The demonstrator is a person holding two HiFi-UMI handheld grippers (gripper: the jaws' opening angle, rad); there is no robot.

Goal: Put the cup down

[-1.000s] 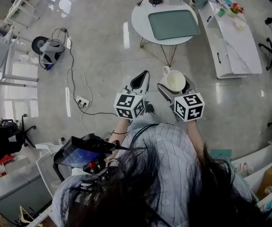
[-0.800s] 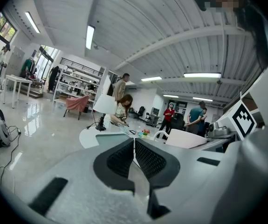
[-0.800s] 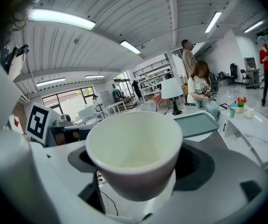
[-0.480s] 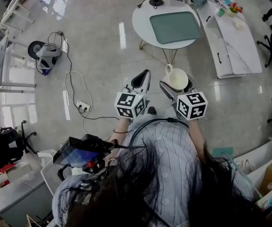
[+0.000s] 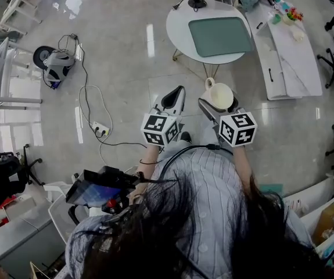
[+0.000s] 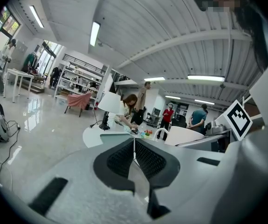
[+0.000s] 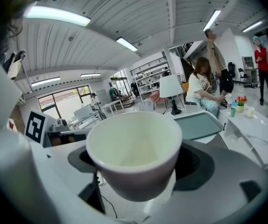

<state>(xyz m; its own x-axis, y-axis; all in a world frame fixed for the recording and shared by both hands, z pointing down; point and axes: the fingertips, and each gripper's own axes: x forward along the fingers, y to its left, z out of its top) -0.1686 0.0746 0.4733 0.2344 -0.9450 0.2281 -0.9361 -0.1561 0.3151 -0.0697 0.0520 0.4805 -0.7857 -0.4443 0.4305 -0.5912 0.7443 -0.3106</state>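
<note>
Two grippers out front: right gripper (image 5: 218, 104) clamps the white cup (image 7: 133, 146) upright in mid-air, left gripper (image 6: 134, 146) pinched together, empty. Round table (image 5: 178, 25) lies ahead, well apart.

The head view looks steeply down onto the table (image 5: 177, 28), while both gripper views face roughly level across the room toward that same table, the right close behind the cup (image 7: 134, 155).
</note>
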